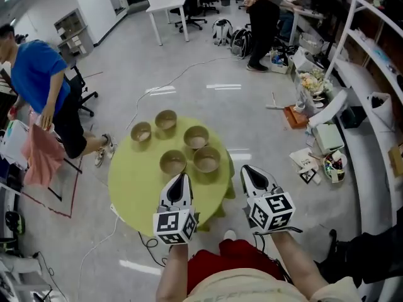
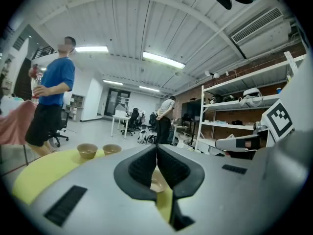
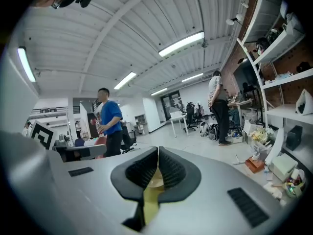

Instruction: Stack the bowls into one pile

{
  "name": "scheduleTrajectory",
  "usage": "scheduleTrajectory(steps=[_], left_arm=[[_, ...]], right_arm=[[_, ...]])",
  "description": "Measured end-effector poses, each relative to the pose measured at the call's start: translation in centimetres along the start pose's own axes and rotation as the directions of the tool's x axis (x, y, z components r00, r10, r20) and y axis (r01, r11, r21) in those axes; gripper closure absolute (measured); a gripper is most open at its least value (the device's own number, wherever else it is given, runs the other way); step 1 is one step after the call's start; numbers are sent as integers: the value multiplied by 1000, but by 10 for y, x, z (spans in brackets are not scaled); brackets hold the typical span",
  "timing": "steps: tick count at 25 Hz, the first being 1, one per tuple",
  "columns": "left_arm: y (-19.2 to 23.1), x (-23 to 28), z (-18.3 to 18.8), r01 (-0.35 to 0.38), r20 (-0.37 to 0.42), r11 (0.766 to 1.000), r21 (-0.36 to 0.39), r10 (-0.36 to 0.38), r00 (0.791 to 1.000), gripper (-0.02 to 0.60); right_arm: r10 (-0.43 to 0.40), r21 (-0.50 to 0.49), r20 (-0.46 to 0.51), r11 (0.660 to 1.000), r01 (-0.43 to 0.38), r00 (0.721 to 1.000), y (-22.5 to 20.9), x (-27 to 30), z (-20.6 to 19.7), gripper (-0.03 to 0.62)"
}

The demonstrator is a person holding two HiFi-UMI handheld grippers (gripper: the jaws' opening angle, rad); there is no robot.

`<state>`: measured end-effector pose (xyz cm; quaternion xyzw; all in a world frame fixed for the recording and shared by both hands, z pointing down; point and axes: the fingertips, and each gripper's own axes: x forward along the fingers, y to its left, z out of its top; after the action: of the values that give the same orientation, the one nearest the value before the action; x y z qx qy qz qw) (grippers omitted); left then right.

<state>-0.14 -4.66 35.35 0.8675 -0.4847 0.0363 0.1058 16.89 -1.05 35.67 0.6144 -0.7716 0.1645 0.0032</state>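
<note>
Several tan bowls stand apart on the round yellow-green table (image 1: 135,184). The back row has a bowl (image 1: 141,132), a second bowl (image 1: 166,121) and a third bowl (image 1: 196,137). Nearer me sit a bowl (image 1: 172,163) and another bowl (image 1: 206,159). My left gripper (image 1: 181,177) hovers over the table's near edge, just behind the near bowls, shut and empty. My right gripper (image 1: 246,169) hangs beyond the table's right rim, also shut and empty. In the left gripper view, two bowls (image 2: 87,151) show far left, past the left gripper (image 2: 157,149). A bowl (image 3: 155,178) peeks behind the right gripper (image 3: 158,151).
A person in a blue shirt (image 1: 38,80) bends beside an office chair at the left. Another person (image 1: 261,17) stands at desks at the back. White shelving (image 1: 371,55) runs along the right, with clutter (image 1: 315,143) on the floor below it. Cables lie on the floor.
</note>
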Motion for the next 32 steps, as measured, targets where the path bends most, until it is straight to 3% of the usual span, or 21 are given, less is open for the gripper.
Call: scheduleTrajectory(steps=[5, 14, 27, 32], left_arm=[[5, 27, -2, -24, -17, 1000, -11, 23, 1000, 557], [20, 59, -30, -62, -95, 995, -81, 54, 994, 557], [45, 112, -70, -41, -212, 990, -136, 11, 977, 557], [61, 125, -92, -46, -256, 980, -193, -5, 967, 555]], right_arm=[[42, -12, -15, 999, -43, 999, -13, 21, 4, 558], [46, -6, -65, 999, -46, 997, -31, 60, -8, 559], [40, -15, -208, 999, -44, 977, -41, 131, -50, 558], [55, 8, -250, 998, -55, 967, -36, 157, -69, 557]])
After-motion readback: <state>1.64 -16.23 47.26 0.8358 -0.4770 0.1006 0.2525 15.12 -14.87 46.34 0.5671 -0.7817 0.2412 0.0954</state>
